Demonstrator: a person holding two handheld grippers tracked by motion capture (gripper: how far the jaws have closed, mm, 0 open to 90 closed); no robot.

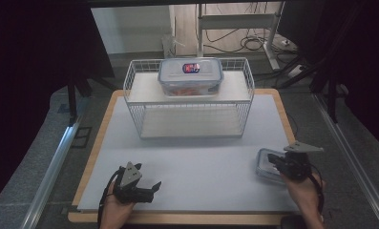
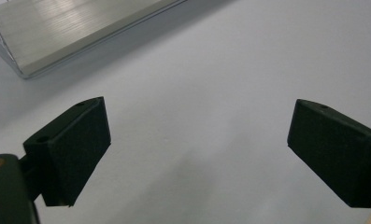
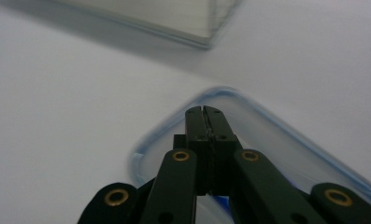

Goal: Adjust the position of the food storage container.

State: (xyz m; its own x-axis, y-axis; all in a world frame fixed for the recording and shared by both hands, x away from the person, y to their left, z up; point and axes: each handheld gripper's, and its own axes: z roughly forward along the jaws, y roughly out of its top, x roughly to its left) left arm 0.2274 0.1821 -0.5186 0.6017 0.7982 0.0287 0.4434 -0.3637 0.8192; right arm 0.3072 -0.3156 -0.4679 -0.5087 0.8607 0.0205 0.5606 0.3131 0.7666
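Left gripper [image 1: 149,188] low at the table's [image 1: 192,162] front left corner, held in a hand [image 1: 114,210], jaws spread wide over bare white surface with nothing between them. Further back at mid-table, a wire rack [image 1: 189,98] near the rear edge, bearing a clear box [image 1: 191,76] with a red and blue label on its top shelf. Right gripper [image 3: 205,112] by the table's right edge toward the front, jaws pressed fully together, empty, tips over a small blue-rimmed lid [image 1: 263,164]. Lid flat on the table, just inside that right edge, well apart from the rack. Contact between tips and lid impossible to tell.
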